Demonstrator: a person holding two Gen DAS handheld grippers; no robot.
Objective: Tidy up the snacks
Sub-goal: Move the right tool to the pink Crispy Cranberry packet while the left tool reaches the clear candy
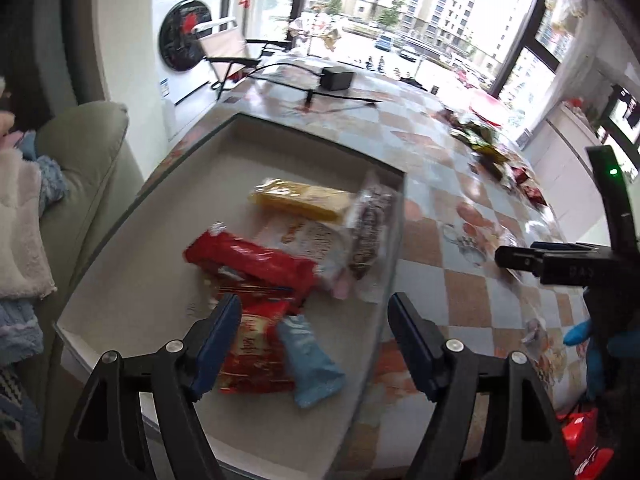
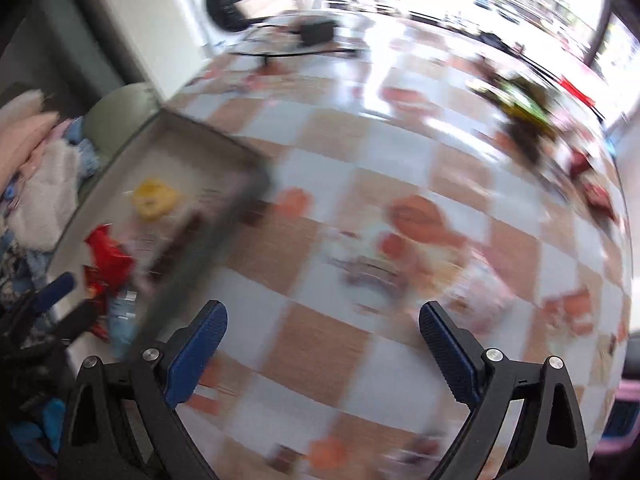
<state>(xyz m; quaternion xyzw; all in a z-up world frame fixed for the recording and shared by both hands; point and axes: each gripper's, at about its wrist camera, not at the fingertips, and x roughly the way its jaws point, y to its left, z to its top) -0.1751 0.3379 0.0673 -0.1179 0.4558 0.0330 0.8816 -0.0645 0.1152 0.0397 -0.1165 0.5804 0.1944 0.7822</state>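
Through the left wrist camera I see my left gripper (image 1: 314, 344) hanging over a shallow grey tray (image 1: 132, 292) with its fingers spread and nothing pinched between them. The snacks lie loose in the tray: a yellow packet (image 1: 300, 199) farthest from me, a dark brown bar in clear wrap (image 1: 366, 236) leaning along the tray's right wall, a pale printed pack (image 1: 310, 240) between them, a long red packet (image 1: 252, 258) across the middle, a second red pack with gold print (image 1: 254, 354) nearest my fingers, and a light blue sachet (image 1: 310, 362) touching it. The left and near parts of the tray floor are bare. The tray sits at the left edge of the checkered tabletop (image 1: 432, 240), just beside a green sofa arm (image 1: 88, 168). More snacks (image 1: 496, 156) are heaped well apart, toward the far right of the tabletop near the window. My right gripper (image 2: 323, 344) shows in its own heavily blurred view, fingers spread wide over bare checkered squares, holding nothing; the tray's corner lies to its left. A black adapter (image 1: 338, 78) with its cable rests at the far edge.
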